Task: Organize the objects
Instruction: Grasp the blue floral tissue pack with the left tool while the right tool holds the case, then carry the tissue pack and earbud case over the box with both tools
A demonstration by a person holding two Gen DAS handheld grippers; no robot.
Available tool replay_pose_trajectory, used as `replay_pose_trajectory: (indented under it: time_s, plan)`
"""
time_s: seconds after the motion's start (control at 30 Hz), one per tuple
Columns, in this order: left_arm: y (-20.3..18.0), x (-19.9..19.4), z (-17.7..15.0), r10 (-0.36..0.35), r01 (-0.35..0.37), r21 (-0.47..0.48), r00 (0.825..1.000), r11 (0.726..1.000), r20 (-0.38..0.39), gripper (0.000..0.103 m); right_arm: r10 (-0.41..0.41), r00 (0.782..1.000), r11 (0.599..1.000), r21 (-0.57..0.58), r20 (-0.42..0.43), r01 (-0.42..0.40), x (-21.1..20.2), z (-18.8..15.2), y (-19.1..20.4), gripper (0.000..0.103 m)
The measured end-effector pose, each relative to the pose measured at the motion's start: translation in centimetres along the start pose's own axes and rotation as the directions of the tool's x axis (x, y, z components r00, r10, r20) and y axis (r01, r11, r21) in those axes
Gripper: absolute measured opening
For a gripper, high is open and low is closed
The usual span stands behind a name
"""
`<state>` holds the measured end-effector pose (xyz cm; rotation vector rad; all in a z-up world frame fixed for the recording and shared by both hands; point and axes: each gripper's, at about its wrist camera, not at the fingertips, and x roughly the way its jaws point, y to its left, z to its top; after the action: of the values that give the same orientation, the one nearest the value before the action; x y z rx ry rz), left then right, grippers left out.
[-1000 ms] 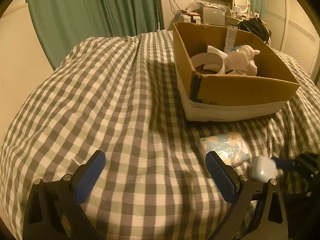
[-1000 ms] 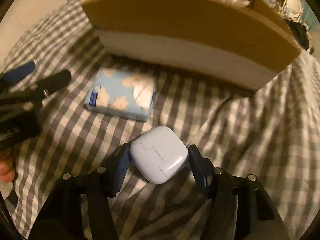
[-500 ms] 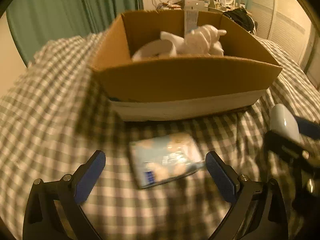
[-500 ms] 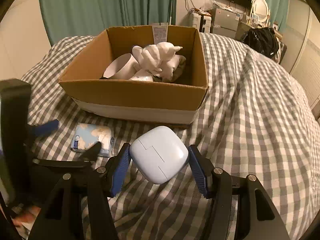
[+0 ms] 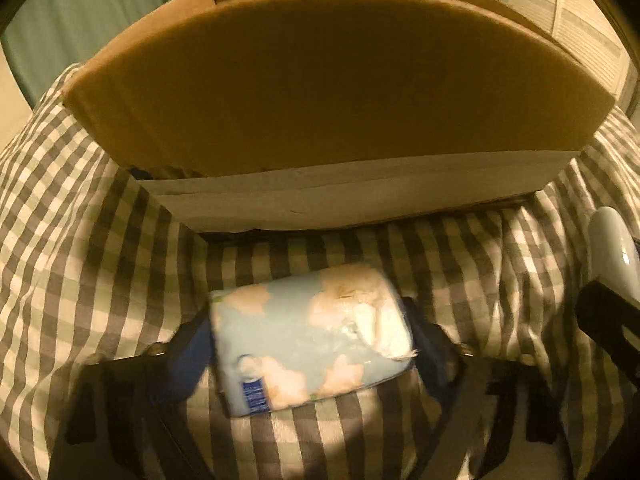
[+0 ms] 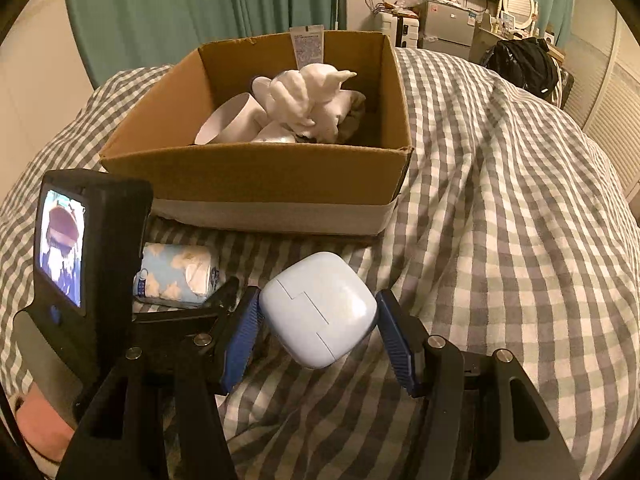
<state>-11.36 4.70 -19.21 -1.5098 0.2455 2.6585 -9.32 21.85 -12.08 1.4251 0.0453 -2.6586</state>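
An open brown cardboard box (image 6: pixel 256 184) with a pale band along its base sits on a bed covered by a grey-and-white checked quilt (image 6: pixel 500 240). Inside the box lie a white plush toy (image 6: pixel 308 100) and a white rounded container (image 6: pixel 232 120), with the toy towards the far wall.

Just in front of the box's near wall, a light-blue soft tissue pack printed with pale clouds (image 5: pixel 312 336) lies on the quilt. The left gripper (image 5: pixel 310 356) is lowered over it, its blue-padded fingers (image 5: pixel 188 356) on either side of the pack and closing in; the pads sit right at the pack's short ends, though blur hides whether they press it yet.

To the right of the pack, also in front of the box, the right gripper (image 6: pixel 318 336) holds a pale-blue rounded plastic case (image 6: pixel 318 312) between its fingers, half closed and gripping the case's sides, lifted off the quilt. A person's hand (image 6: pixel 40 420) shows at the lower left edge.
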Motion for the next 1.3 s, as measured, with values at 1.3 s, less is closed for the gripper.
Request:
replay_pose_trajectory:
  time_s: [1.3]
  plan:
    - [2.4,-19.4,0.6,-0.053,0.037,0.052,0.934,0.998,0.353,0.081,0.008,0.954,0.996,-0.082,0.3,0.018,-15.0,2.0,3.2,0.058]
